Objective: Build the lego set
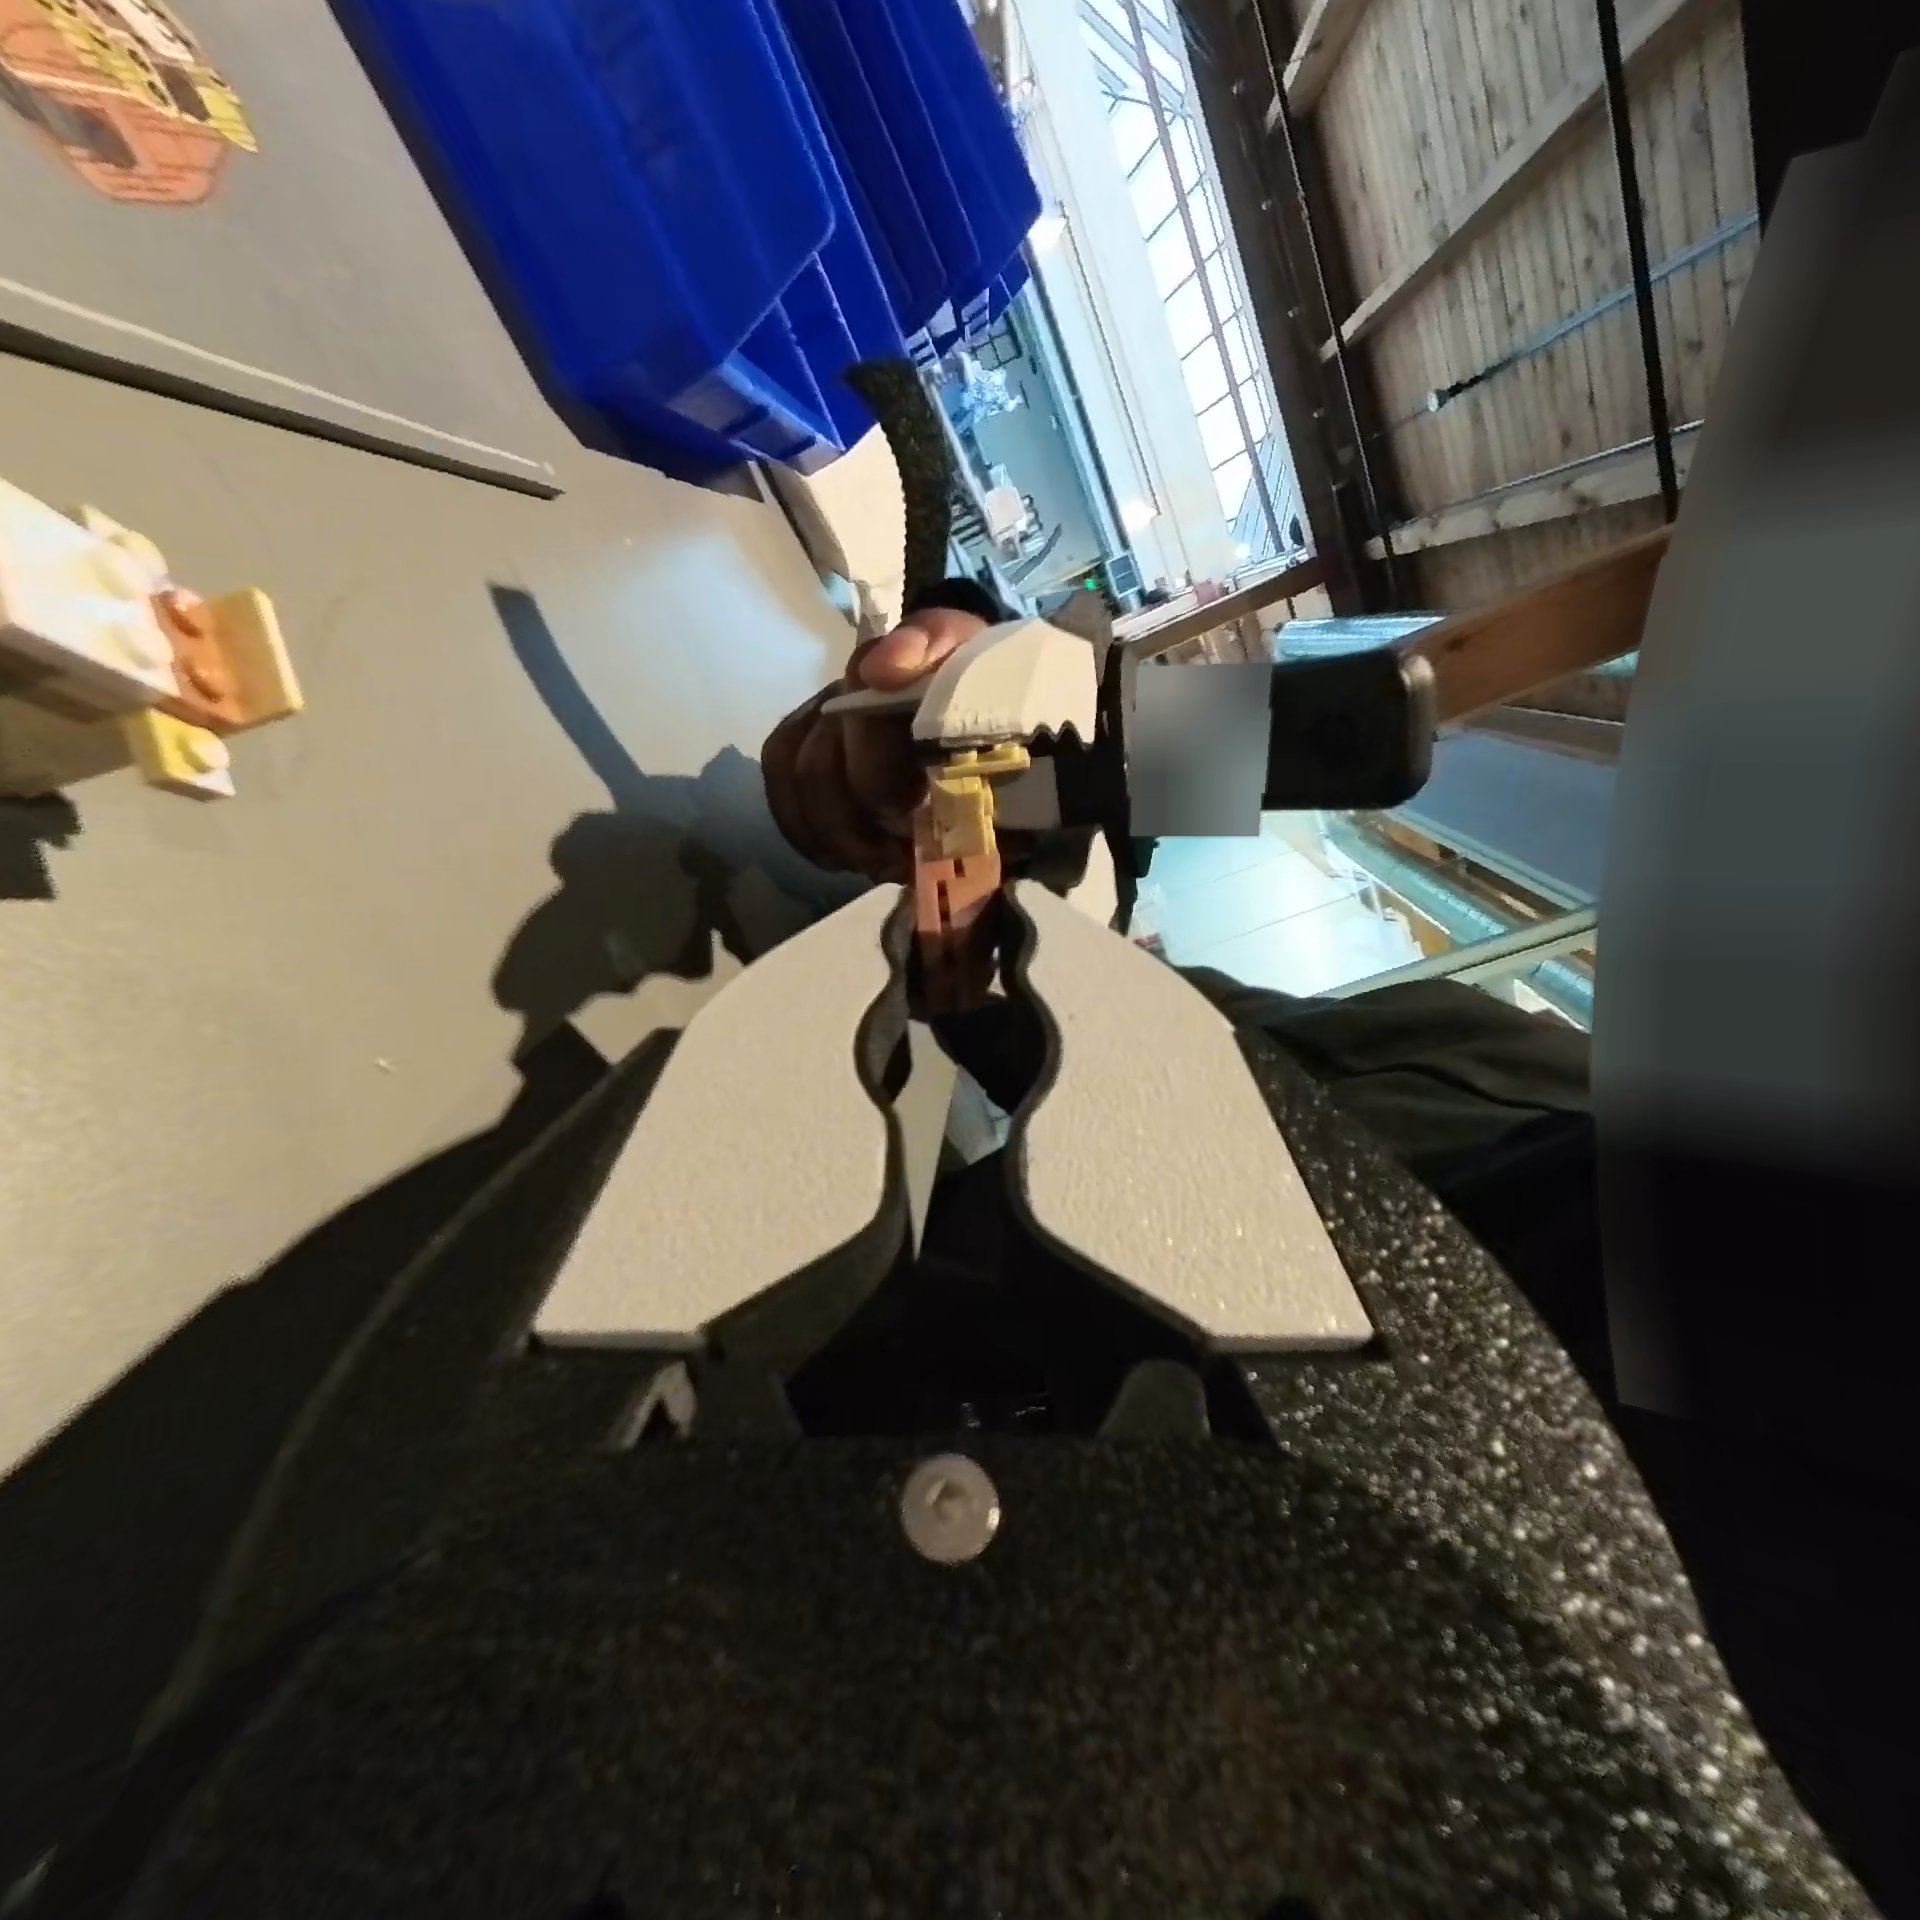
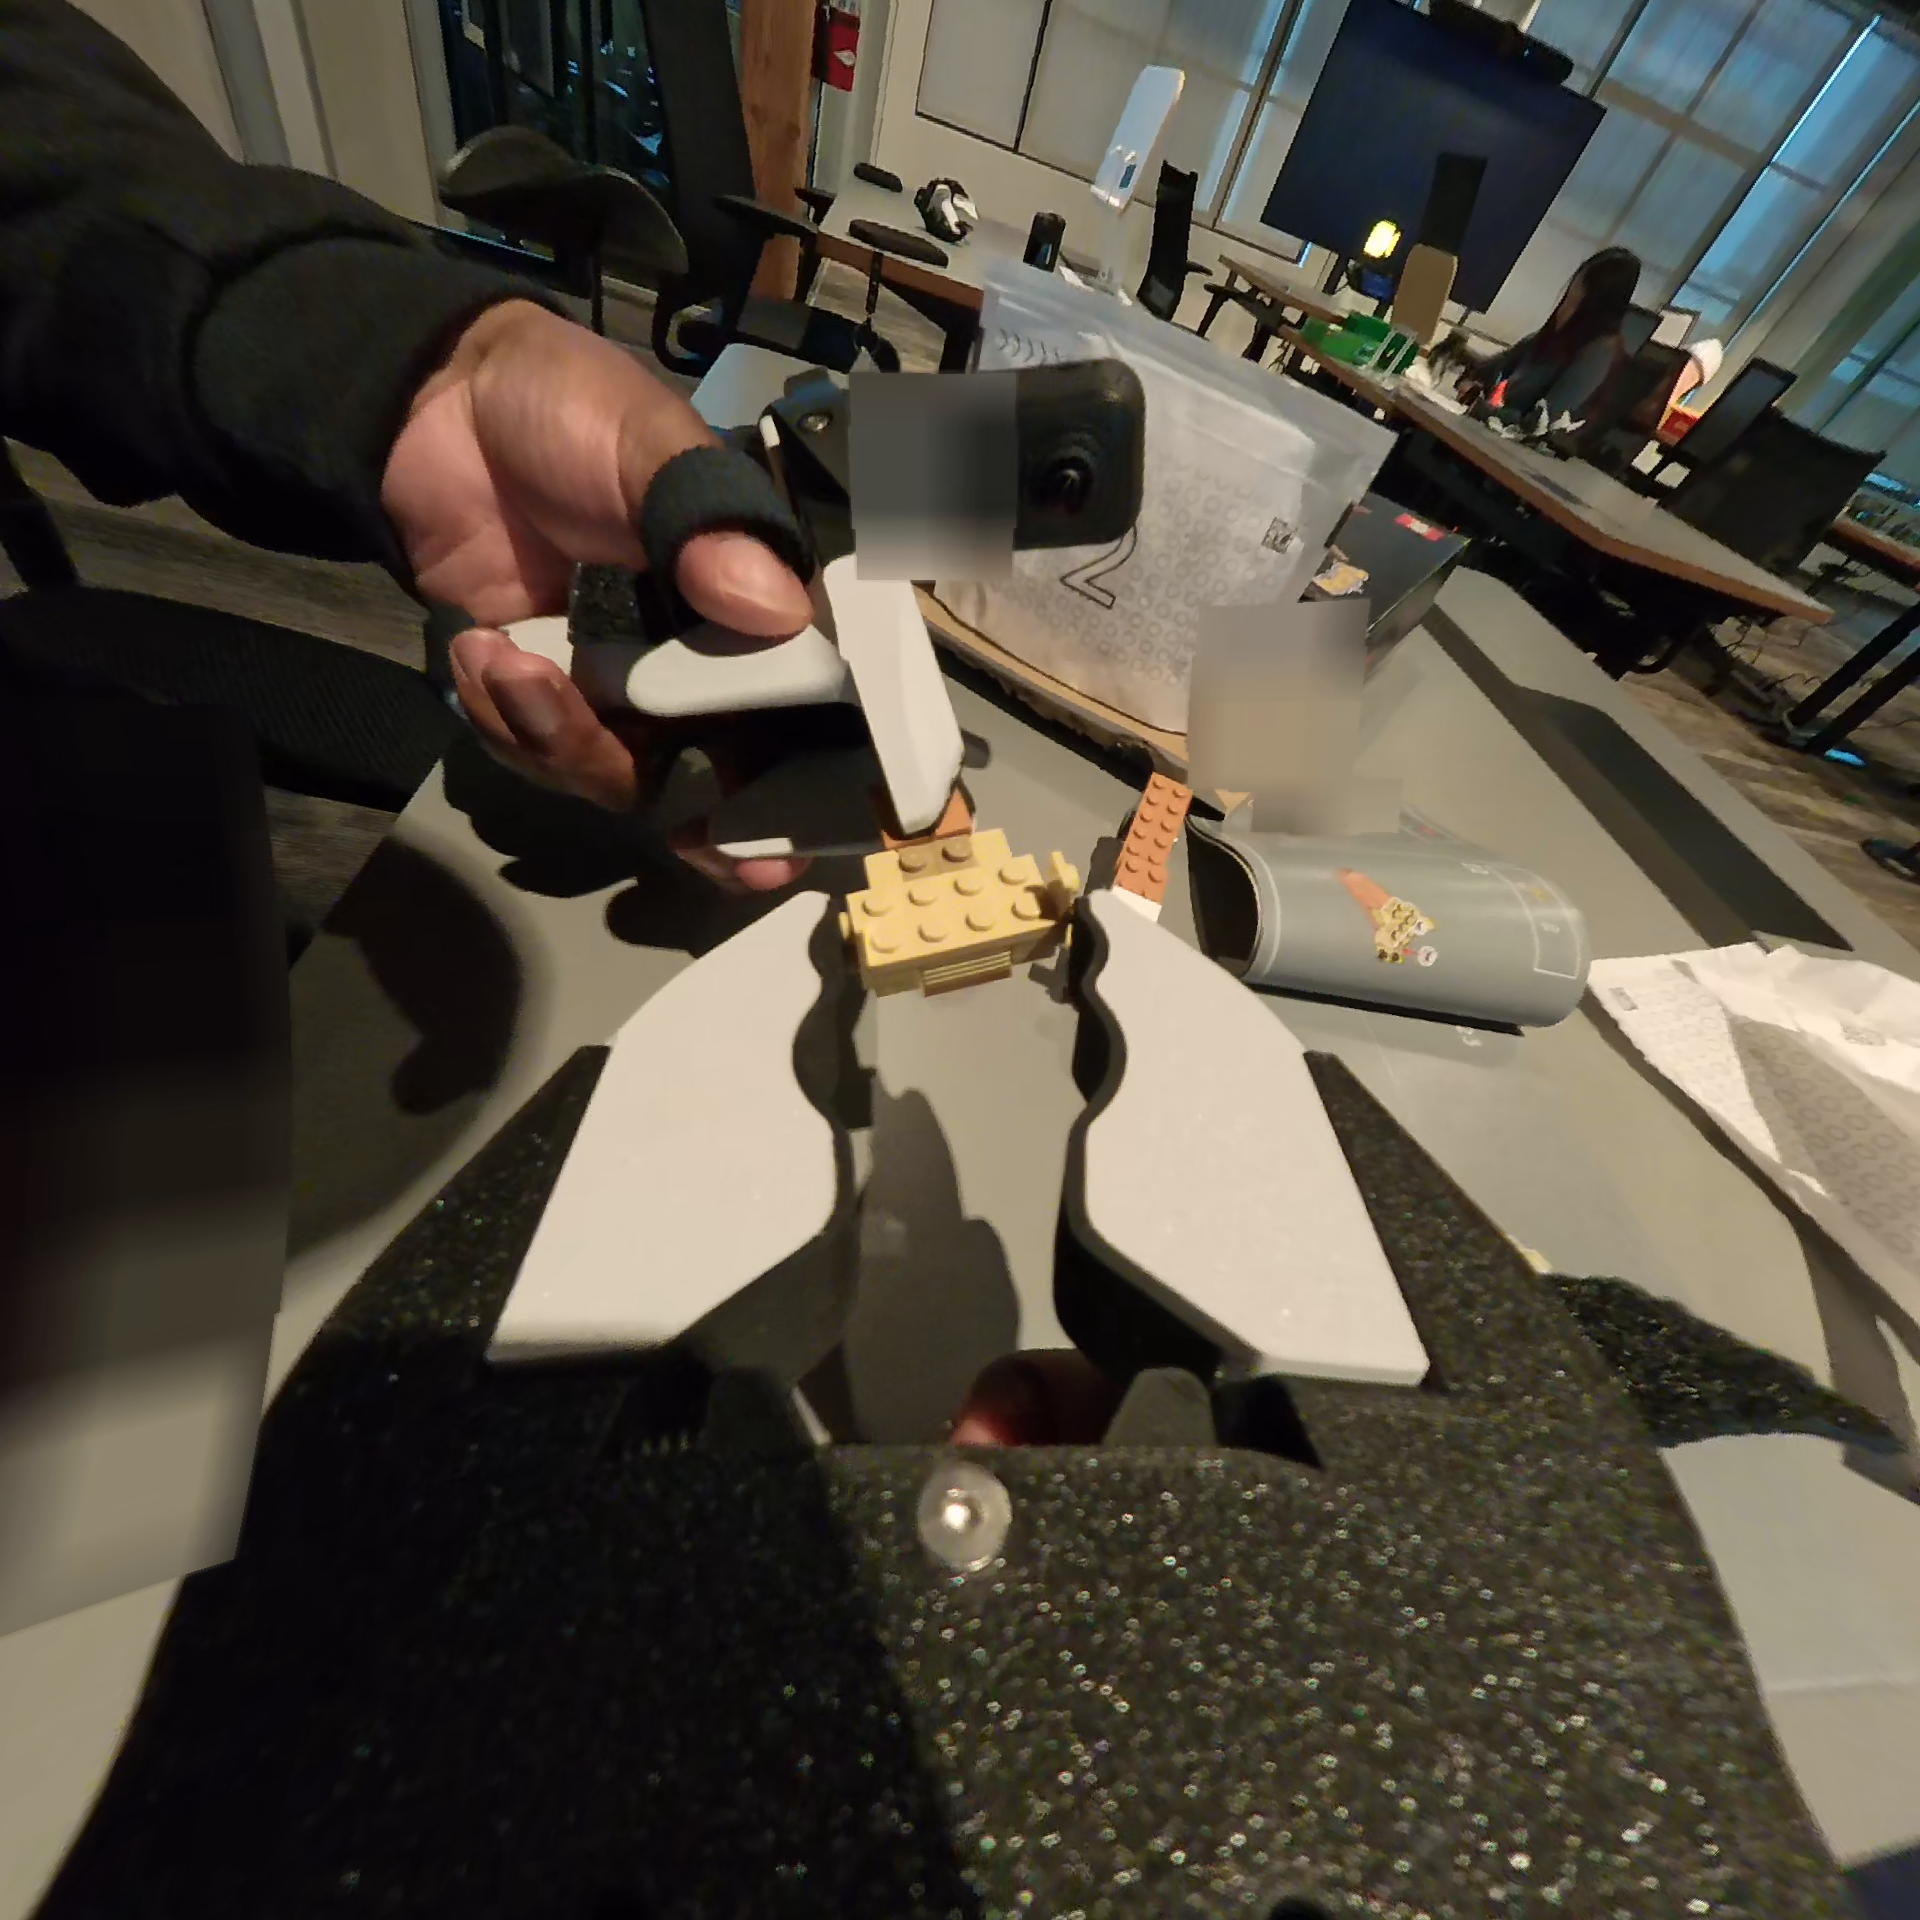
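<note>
Both tools meet over the grey worktop, sharing one small build. The left hand-held gripper is closed on the brown brick stack at one end of it. The right hand-held gripper has its grey fingers either side of the tan studded brick block, touching or nearly touching its ends; I can't tell from here whether it is truly clamped.

To join these cleanly, I'd say the brown end should stay pinched firm and steady while the tan block is pressed squarely, studs lined up, without twisting. A skewed push could pop the little side pieces off.

Nearby lie an orange studded plate, leaning just beside a curled grey instruction booklet, and crumpled white printed paper bags at the right. In the left wrist view a white, tan and copper-coloured sub-assembly sits apart on the worktop, with stacked blue plastic bins beyond.

The booklet shows a build diagram; the bags carry print, too small to make out. I can make out no brand.
</note>
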A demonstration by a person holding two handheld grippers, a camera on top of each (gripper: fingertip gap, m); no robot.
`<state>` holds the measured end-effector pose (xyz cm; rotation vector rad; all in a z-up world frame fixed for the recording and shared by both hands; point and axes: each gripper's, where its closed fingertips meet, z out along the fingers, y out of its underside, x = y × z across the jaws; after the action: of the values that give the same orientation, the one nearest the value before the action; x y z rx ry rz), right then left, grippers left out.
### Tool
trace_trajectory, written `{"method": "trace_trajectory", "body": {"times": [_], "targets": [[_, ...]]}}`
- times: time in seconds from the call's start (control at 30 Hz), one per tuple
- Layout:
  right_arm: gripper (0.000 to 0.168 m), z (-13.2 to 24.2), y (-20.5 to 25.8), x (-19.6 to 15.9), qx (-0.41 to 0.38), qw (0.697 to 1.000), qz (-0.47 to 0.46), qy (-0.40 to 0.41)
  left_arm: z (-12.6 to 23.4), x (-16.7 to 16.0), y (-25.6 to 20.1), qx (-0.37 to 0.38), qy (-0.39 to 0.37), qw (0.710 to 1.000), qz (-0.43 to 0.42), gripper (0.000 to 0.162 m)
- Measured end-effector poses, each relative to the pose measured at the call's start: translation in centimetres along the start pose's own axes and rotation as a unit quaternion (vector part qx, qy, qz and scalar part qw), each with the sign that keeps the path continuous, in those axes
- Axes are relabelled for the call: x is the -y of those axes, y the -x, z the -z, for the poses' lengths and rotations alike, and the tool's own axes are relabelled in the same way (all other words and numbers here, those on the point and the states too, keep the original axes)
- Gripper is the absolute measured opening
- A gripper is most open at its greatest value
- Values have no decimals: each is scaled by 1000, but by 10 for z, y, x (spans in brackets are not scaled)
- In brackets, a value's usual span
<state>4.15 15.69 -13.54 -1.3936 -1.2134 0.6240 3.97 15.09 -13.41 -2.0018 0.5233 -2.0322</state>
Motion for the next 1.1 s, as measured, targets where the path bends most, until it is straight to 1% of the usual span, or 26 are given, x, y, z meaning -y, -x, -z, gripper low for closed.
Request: {"method": "trace_trajectory", "body": {"times": [0.23,0.37,0.4,0.53,0.6,0.67,0.77,0.83,0.9,1.0,1.1], "targets": [[42,3,2,10,-14,999,37,-18,0,-1,-10,1,7,998,-63,13],[43,6,3,16,-10,999,34,-25,0,0,-14,6,7,994,-110,13],[45,7,4,18,-9,999,31,-28,0,0,-16,6,8,993,-121,14],[60,11,6,21,7,999,13,-36,2,3,-21,8,1,987,-159,13],[65,14,8,20,29,999,-15,-39,4,4,-24,10,4,980,-200,13],[64,17,9,19,58,995,-72,-45,6,4,-24,28,13,967,-254,13],[52,19,11,23,109,977,-168,-68,9,2,-23,59,32,932,-355,13],[45,19,12,25,132,965,-211,-79,9,0,-24,66,41,910,-408,13],[41,17,14,22,139,962,-224,-72,7,-4,-27,60,50,890,-448,13],[33,14,20,17,142,966,-206,-59,3,-11,-26,64,70,863,-496,13],[22,12,27,18,149,970,-182,-56,-1,-15,-26,61,81,850,-518,13]]}}
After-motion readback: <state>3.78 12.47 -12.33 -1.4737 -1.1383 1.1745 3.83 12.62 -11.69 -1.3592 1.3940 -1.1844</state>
